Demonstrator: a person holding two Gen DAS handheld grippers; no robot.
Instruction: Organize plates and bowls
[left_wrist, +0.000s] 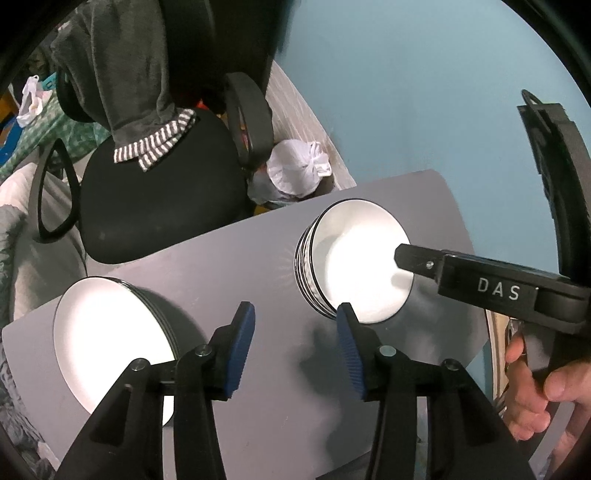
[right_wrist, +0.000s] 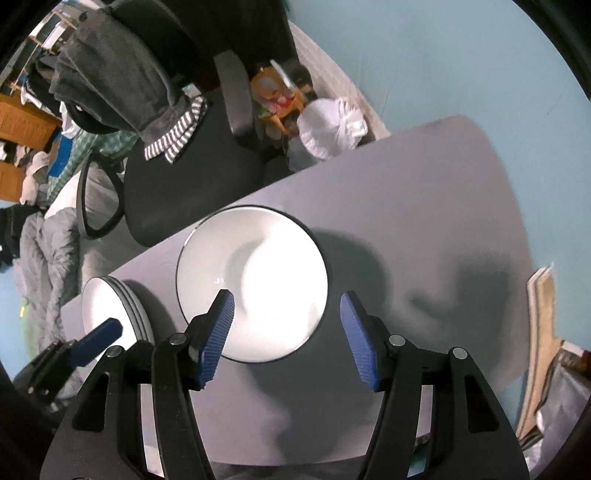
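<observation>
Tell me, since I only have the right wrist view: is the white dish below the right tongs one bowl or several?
Observer: Several. The left wrist view shows the stack of bowls from the side, with nested rims on its wall.
Operator: Are the left tongs open? I see only one blue finger.
Observer: Open. The left tongs have both fingers apart over bare table, with nothing between them.
Operator: Who holds the right tongs?
Observer: A bare hand grips the handle of the right tongs.
</observation>
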